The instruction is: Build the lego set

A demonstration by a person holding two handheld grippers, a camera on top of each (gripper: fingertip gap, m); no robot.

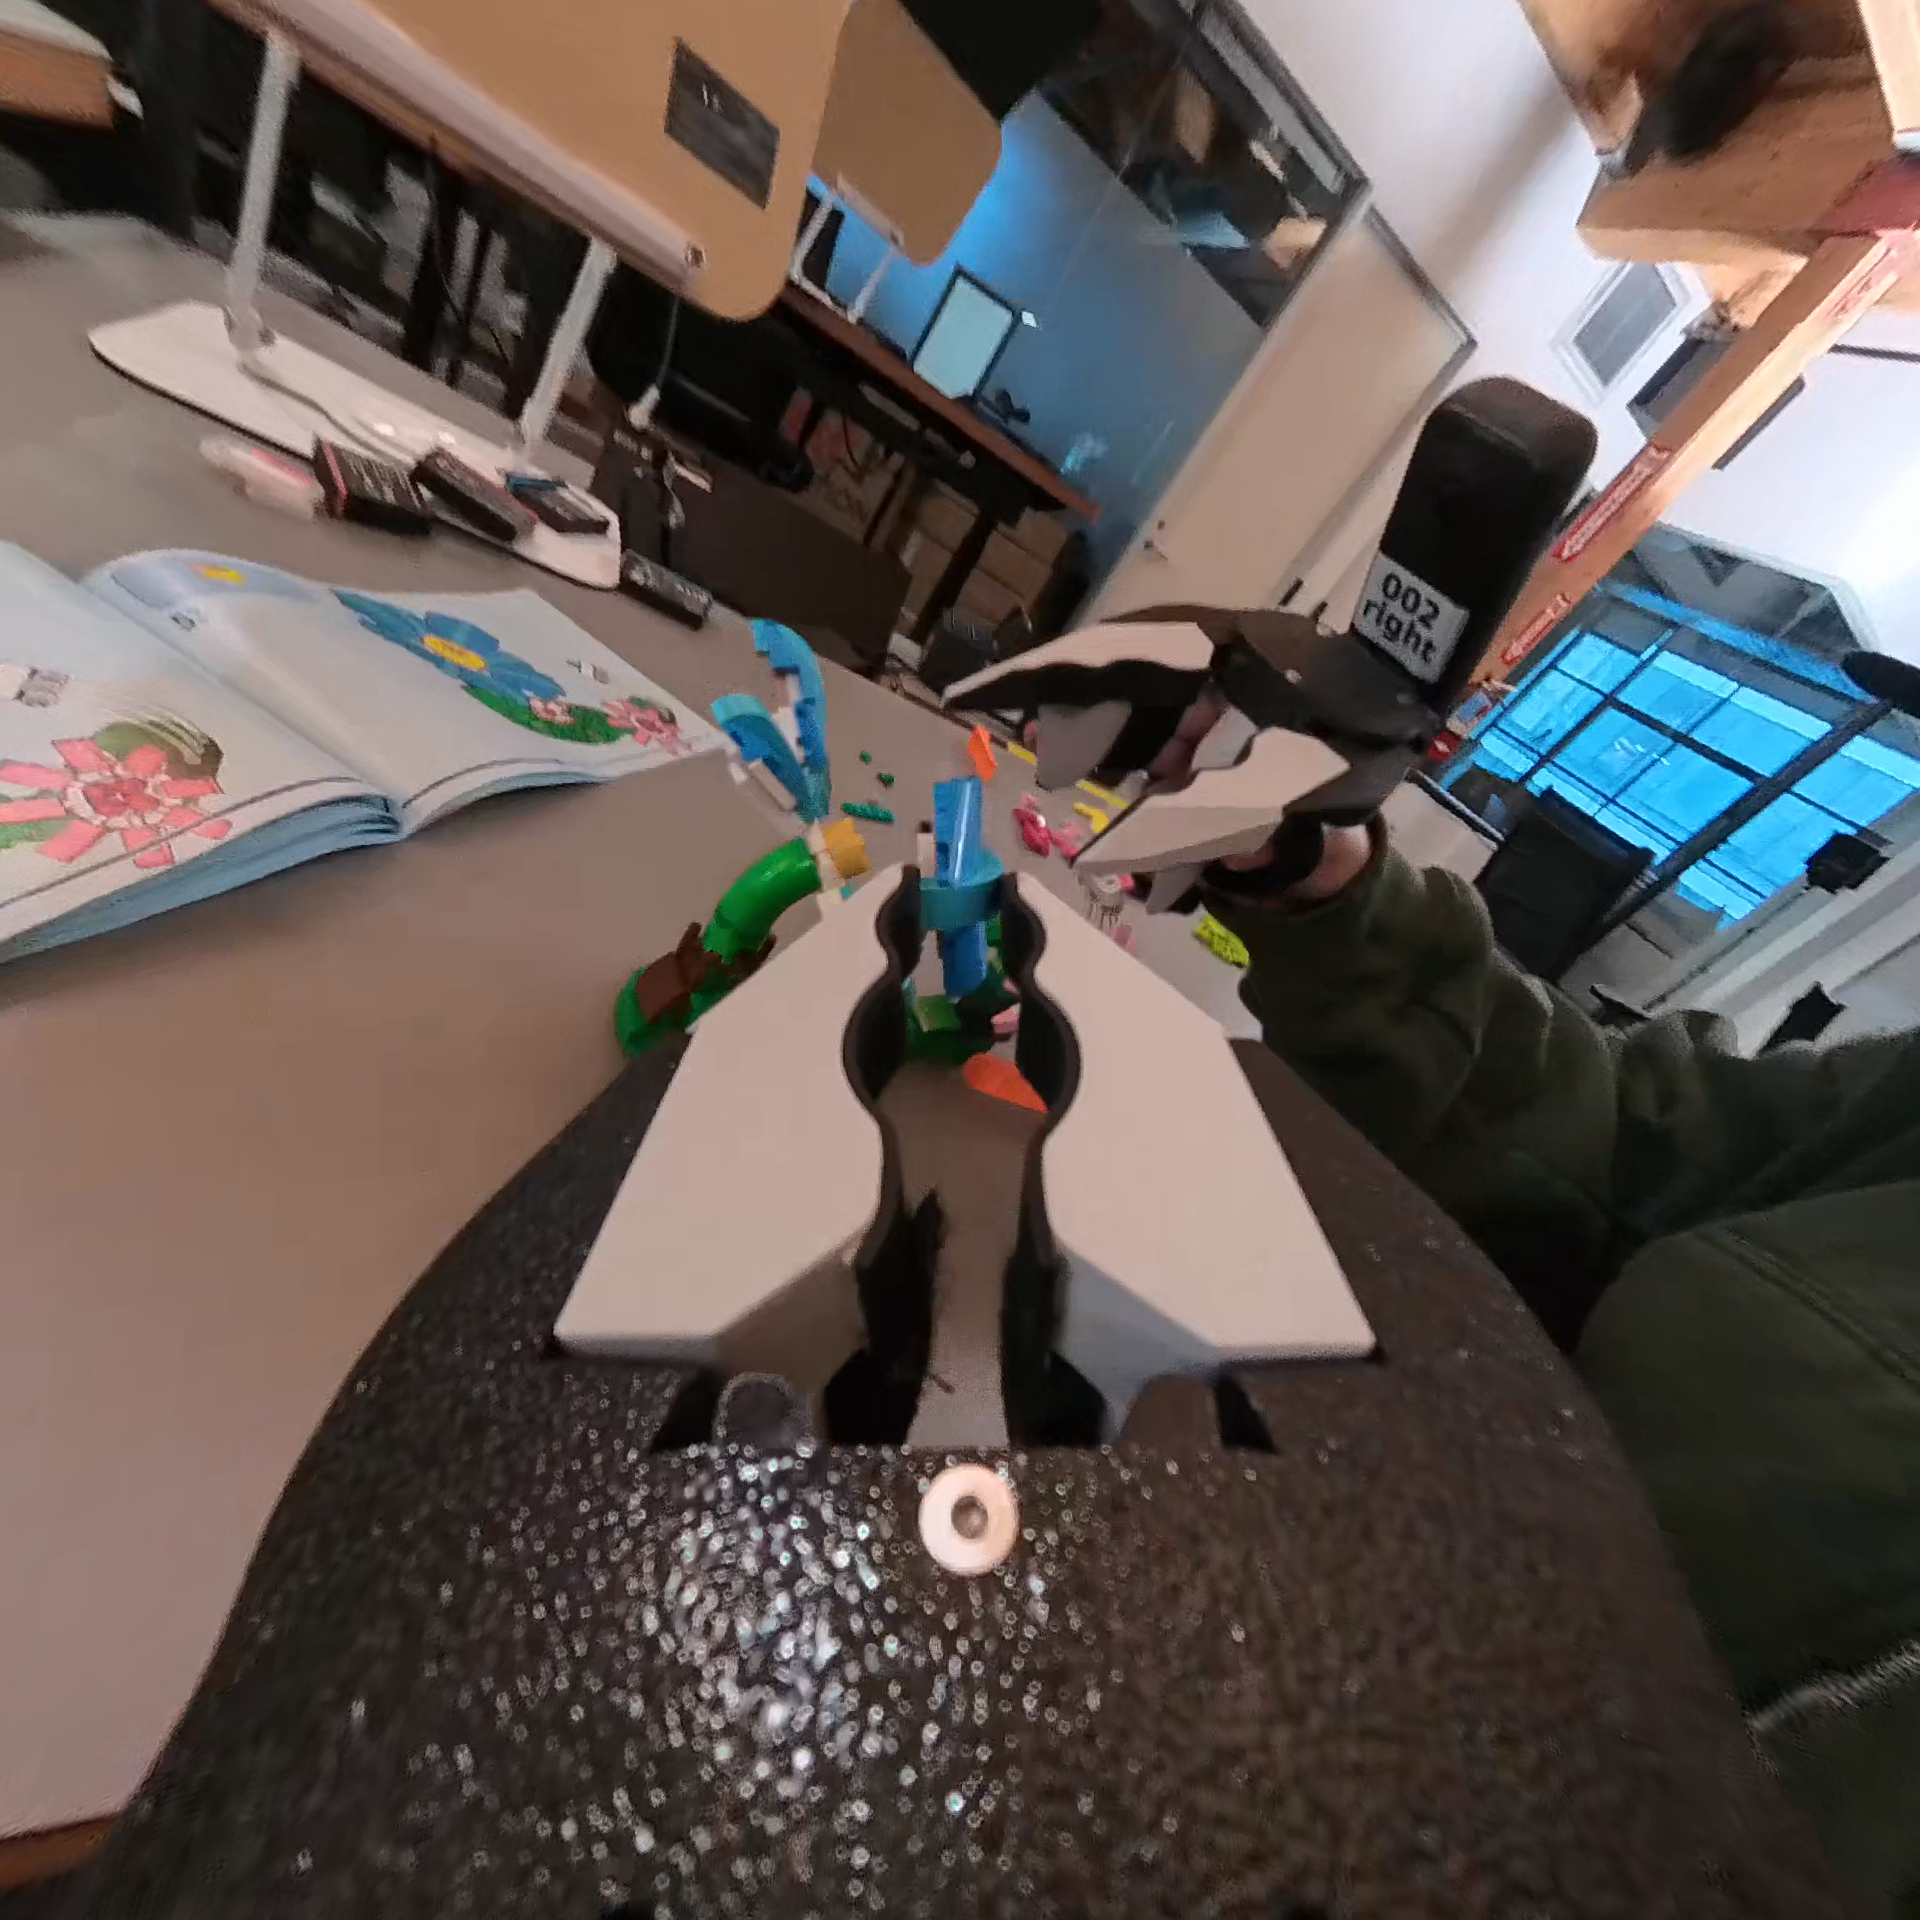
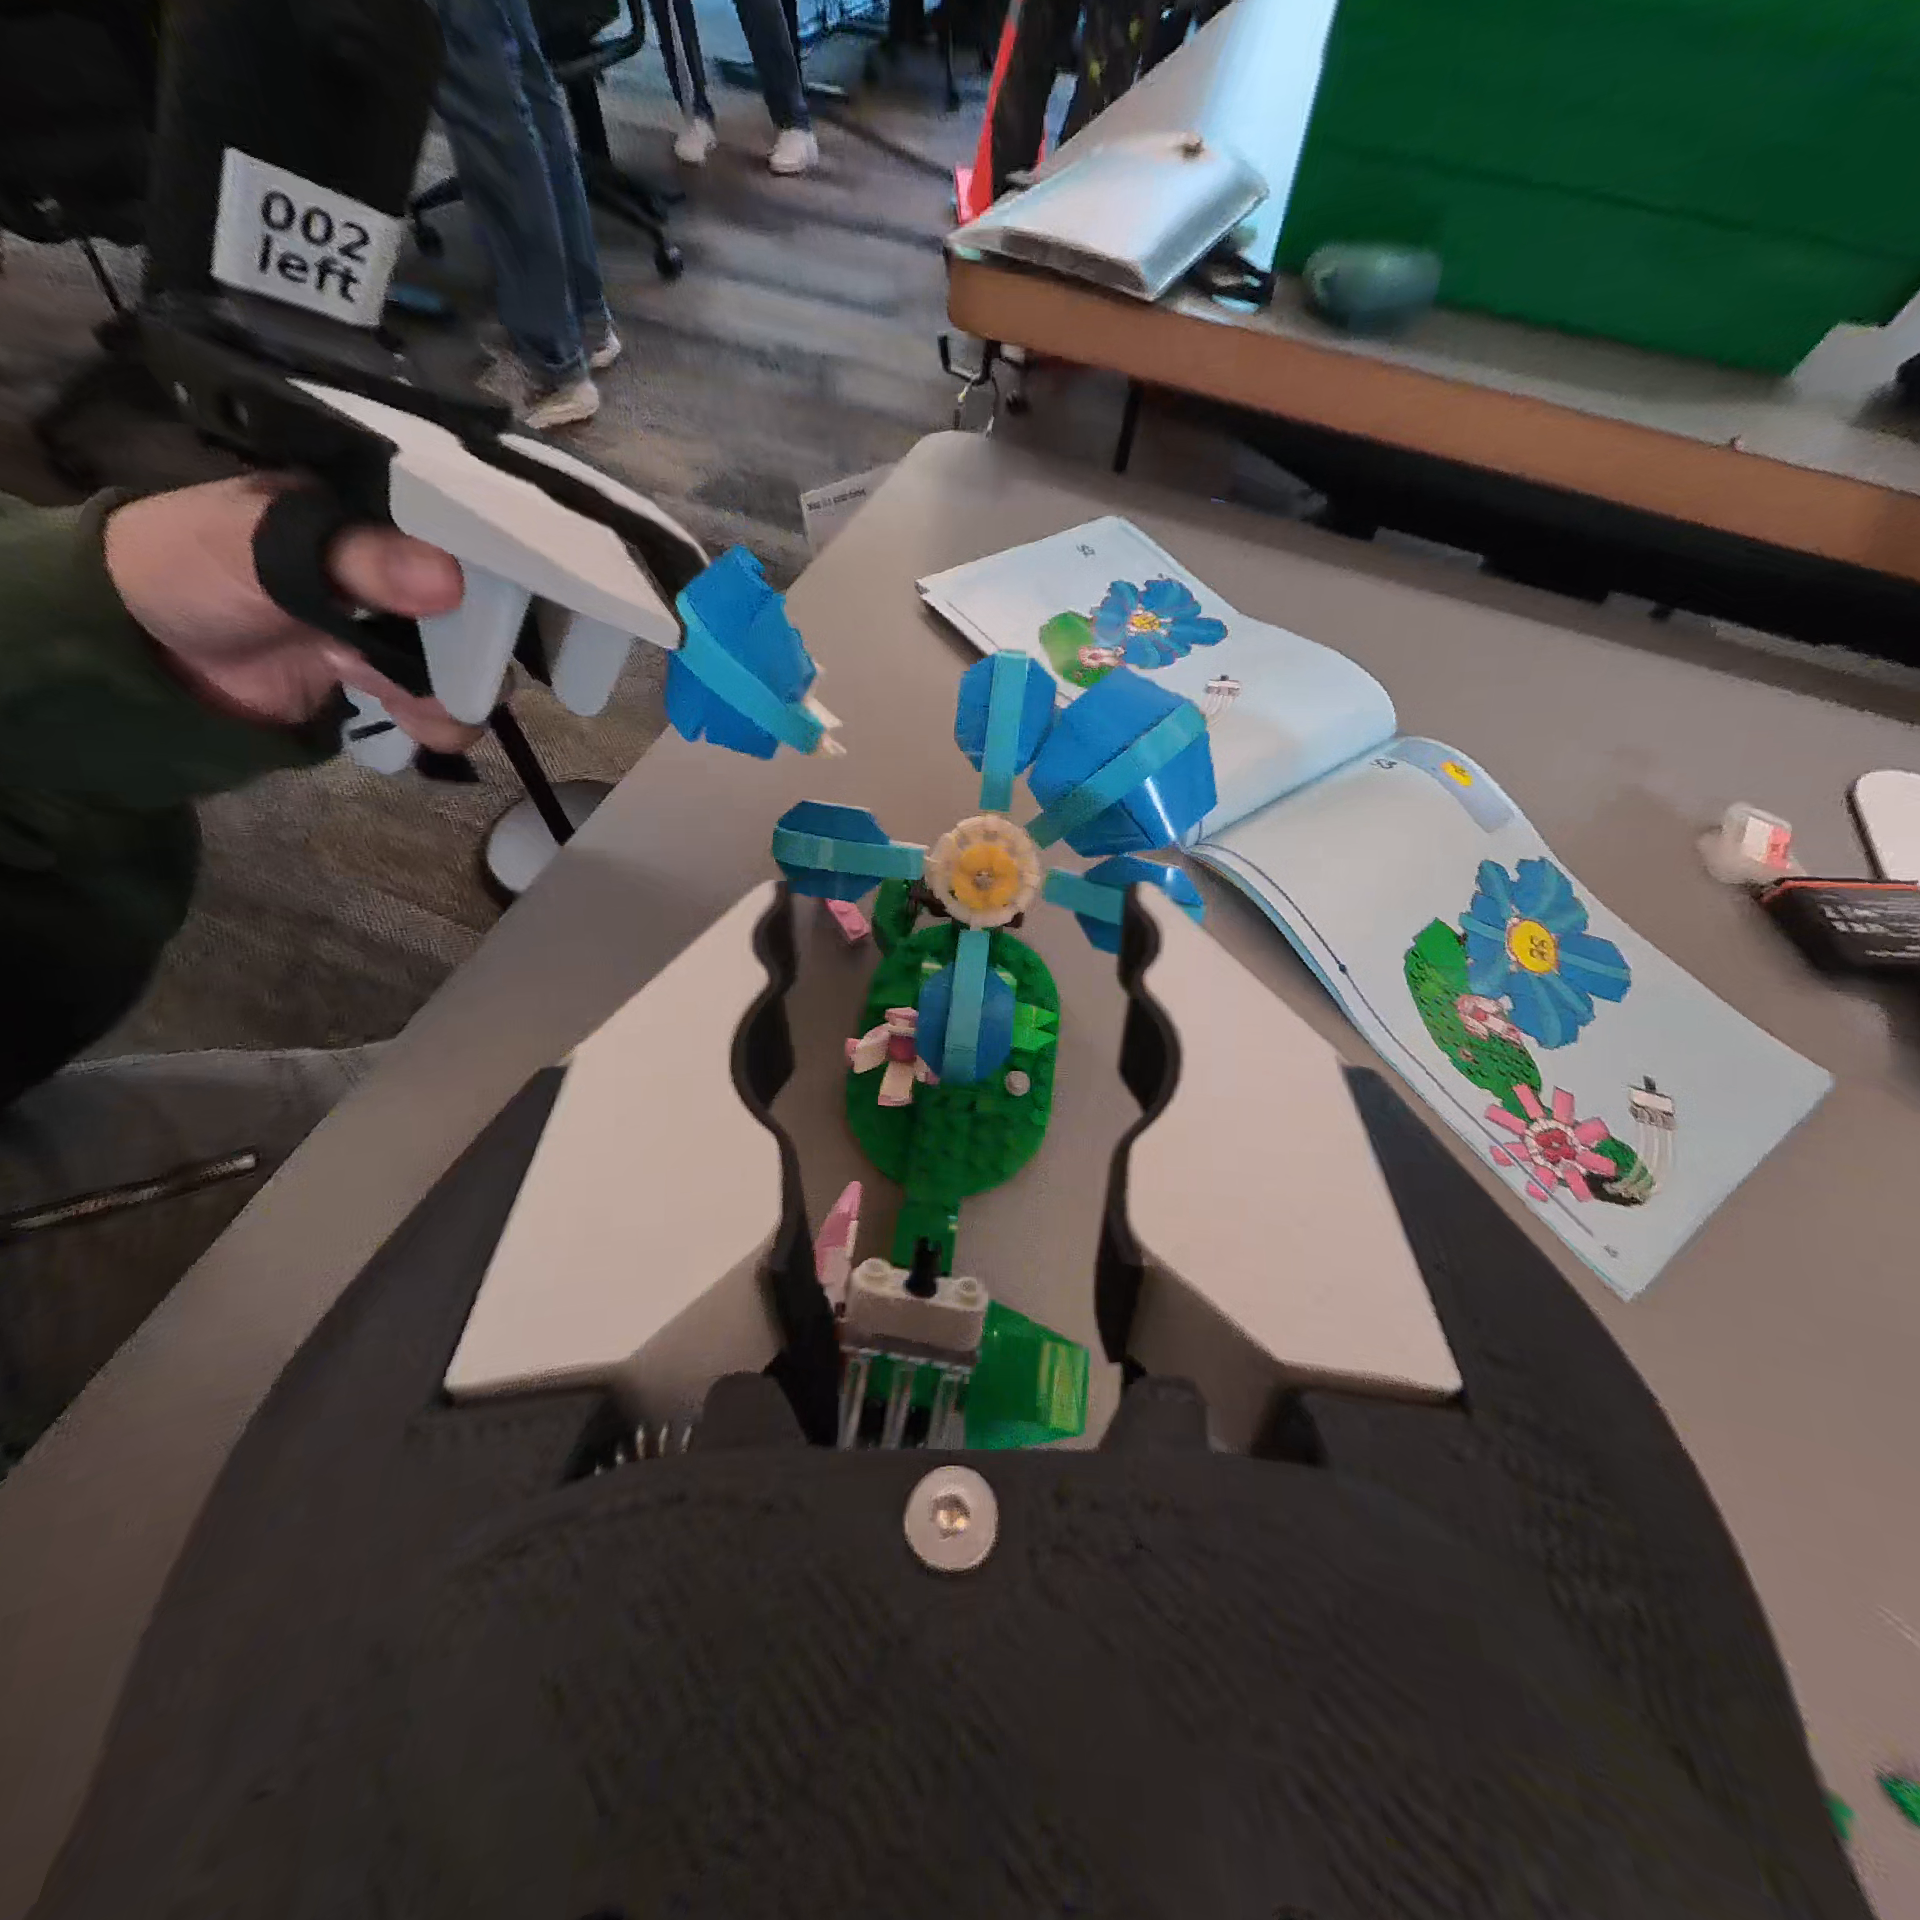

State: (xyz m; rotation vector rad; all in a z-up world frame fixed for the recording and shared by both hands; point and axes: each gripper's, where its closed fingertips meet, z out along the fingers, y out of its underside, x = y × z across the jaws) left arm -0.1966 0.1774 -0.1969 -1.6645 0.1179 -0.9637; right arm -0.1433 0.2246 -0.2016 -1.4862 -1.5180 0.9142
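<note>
The left gripper (image 2: 675, 634) pinches a loose blue petal (image 2: 740, 657) in the air, tip toward the flower (image 2: 982, 868), probably ready to plug in. The right gripper (image 2: 956, 914) is spread over the flower on the table (image 2: 644, 883), perhaps to steady it. The booklet (image 2: 1455, 935) lies open for reference.

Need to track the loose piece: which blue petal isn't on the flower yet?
The blue petal pinched in the left gripper, held in the air up and left of the flower's yellow centre. The others all radiate from that centre.
</note>
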